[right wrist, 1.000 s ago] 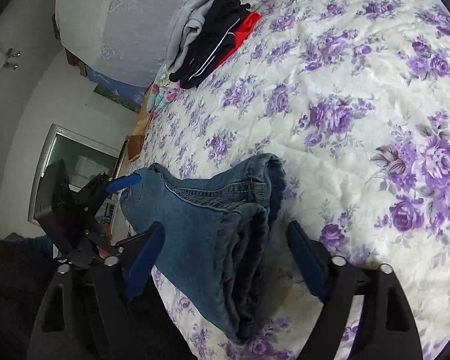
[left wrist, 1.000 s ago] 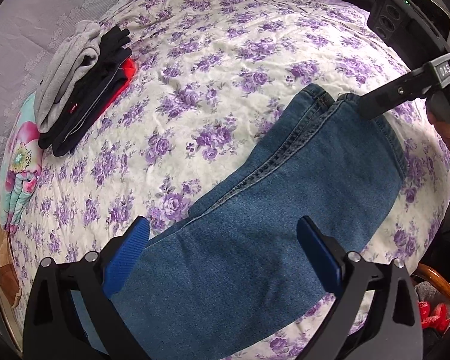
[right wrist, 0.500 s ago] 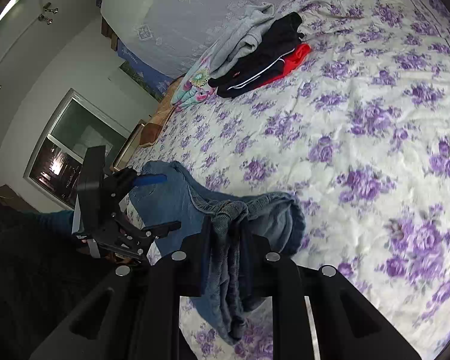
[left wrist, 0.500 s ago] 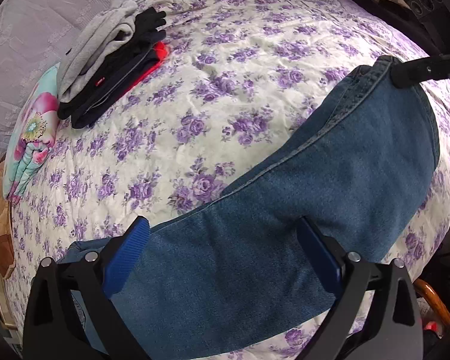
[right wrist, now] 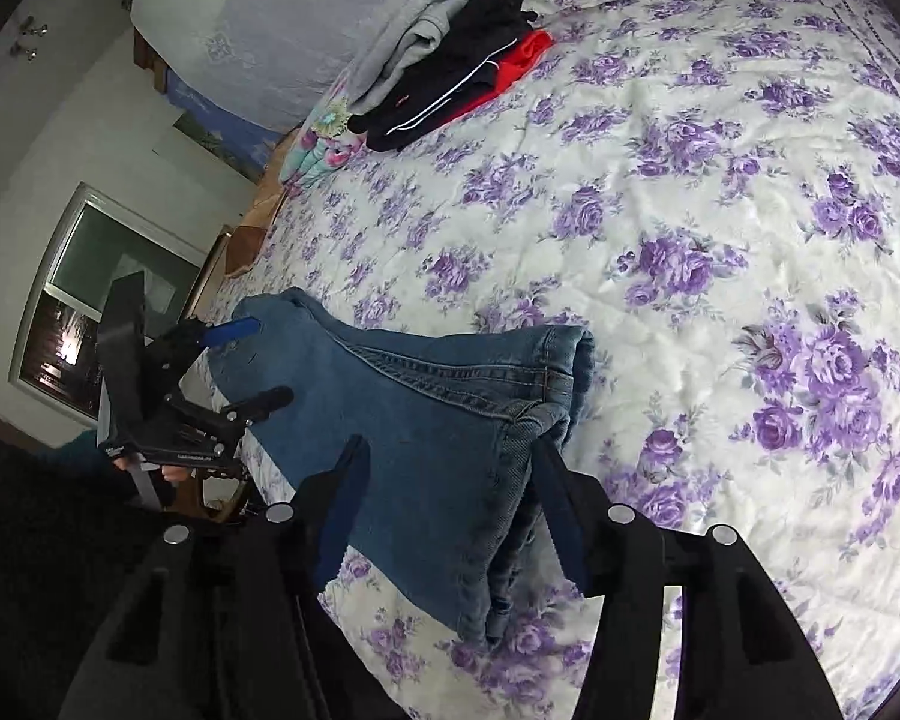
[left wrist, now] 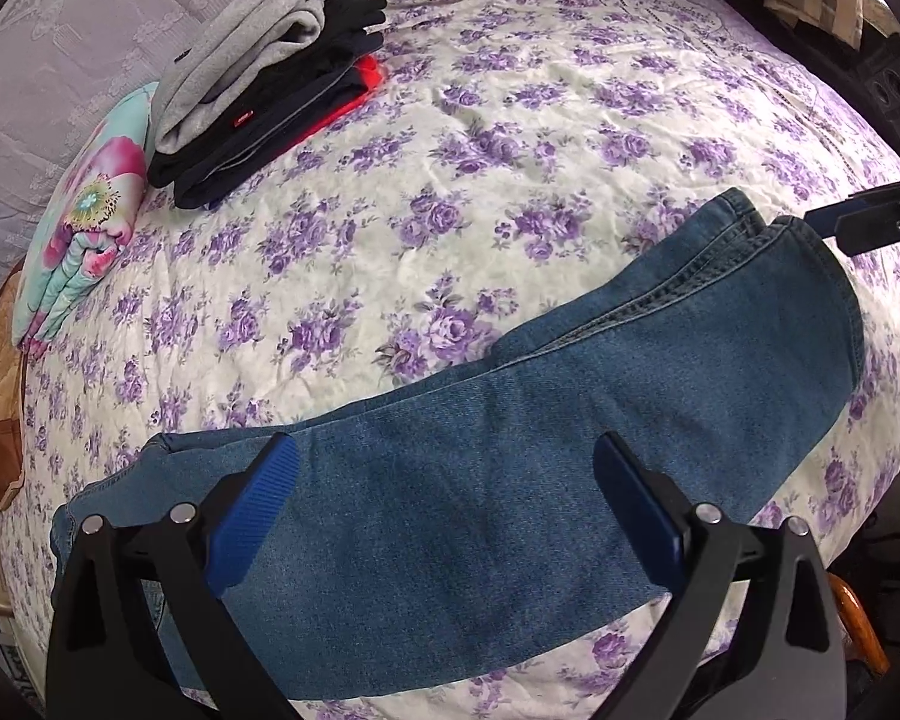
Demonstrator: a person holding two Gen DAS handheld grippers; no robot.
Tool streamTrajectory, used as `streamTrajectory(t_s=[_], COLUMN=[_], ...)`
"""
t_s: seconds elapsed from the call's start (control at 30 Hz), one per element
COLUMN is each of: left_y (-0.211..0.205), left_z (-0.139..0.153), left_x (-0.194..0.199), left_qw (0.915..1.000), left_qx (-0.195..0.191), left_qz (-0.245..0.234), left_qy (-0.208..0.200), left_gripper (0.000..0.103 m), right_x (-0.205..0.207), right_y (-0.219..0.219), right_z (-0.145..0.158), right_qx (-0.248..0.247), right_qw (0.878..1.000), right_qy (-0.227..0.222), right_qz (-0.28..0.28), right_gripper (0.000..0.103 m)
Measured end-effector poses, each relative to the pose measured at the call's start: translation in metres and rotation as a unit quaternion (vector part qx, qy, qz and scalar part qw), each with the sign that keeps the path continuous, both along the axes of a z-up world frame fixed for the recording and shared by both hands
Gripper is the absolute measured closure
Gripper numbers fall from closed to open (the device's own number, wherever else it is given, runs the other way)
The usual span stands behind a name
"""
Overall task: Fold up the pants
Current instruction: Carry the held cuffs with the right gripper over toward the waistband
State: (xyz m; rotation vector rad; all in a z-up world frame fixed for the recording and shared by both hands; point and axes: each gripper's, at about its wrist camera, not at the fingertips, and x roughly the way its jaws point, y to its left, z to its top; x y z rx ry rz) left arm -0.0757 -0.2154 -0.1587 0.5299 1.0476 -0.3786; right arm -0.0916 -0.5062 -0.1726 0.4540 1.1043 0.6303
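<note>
Left wrist: purple-flowered bedspread (left wrist: pixel 510 138), folded jeans (left wrist: pixel 510 510), clothes stack (left wrist: pixel 270 78)

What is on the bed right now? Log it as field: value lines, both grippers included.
surface: purple-flowered bedspread
garment: blue jeans, legs laid together, stretched along the near edge of the bed
left gripper: open wide over the jeans' middle, pads clear of the denim
right gripper: jaws opening, one end of the jeans between them, not clamped
clothes pile: grey, black and red pieces stacked at the far side
floral bundle: beside the pile, near the bed's edge
</note>
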Motion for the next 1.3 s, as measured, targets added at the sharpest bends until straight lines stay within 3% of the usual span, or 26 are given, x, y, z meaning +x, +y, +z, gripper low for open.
streamTrajectory(t_s=[0.13,0.27,0.37,0.43,0.53,0.57,0.6,0.67,0.83,0.97,1.03,1.2,1.23,1.3], left_y=[-0.006,0.001,0.007,0.008,0.006,0.005,0.004,0.006,0.017,0.023,0.024,0.024,0.025,0.029], left_z=[0.004,0.006,0.002,-0.001,-0.002,-0.002,-0.001,0.000,0.002,0.011,0.012,-0.003,-0.007,-0.011], left_x=[-0.004,-0.004,0.002,0.004,0.001,0.000,0.000,0.000,0.010,0.017,0.019,0.020,0.019,0.017], left_qw=[0.9998,0.9998,1.0000,0.9999,1.0000,1.0000,1.0000,1.0000,0.9998,0.9993,0.9991,0.9992,0.9992,0.9992], left_qx=[0.004,0.007,0.007,0.007,0.007,0.008,0.008,0.007,0.002,-0.009,-0.011,-0.002,0.005,0.011], left_qz=[-0.015,-0.011,0.004,0.009,0.003,0.000,-0.002,-0.002,0.019,0.033,0.036,0.039,0.038,0.035], left_qy=[-0.009,-0.013,-0.004,0.003,0.003,0.001,-0.001,-0.003,-0.006,-0.018,-0.022,-0.011,-0.013,-0.012], left_gripper=[0.007,0.007,0.007,0.007,0.007,0.007,0.007,0.007,0.007,0.007,0.007,0.007,0.007,0.007], right_x=[0.005,-0.003,0.000,0.007,0.022,0.023,0.023,0.016,-0.004,0.010,0.026,0.047,0.043,0.034], right_y=[0.004,-0.001,-0.001,0.008,0.020,0.022,0.022,0.015,0.003,0.001,-0.005,-0.010,-0.013,-0.021], right_z=[-0.008,-0.014,-0.017,-0.014,-0.026,-0.029,-0.029,-0.027,0.009,0.033,0.019,-0.050,-0.051,-0.041], right_qx=[0.028,0.005,0.051,0.071,0.049,0.038,0.027,0.025,0.061,0.071,0.052,0.015,0.025,0.024], right_qw=[0.999,0.999,0.998,0.997,0.998,0.999,0.999,0.999,0.998,0.995,0.997,0.995,0.994,0.991], right_qy=[0.027,0.043,0.036,0.020,0.031,0.033,0.029,0.024,-0.029,-0.064,-0.041,0.036,0.031,0.040], right_qz=[0.000,-0.003,-0.005,0.002,-0.006,-0.009,-0.012,-0.021,-0.018,-0.024,-0.048,-0.097,-0.104,-0.125], right_gripper=[0.046,0.046,0.054,0.055,0.057,0.069,0.074,0.098,0.099,0.099,0.099,0.097,0.093,0.074])
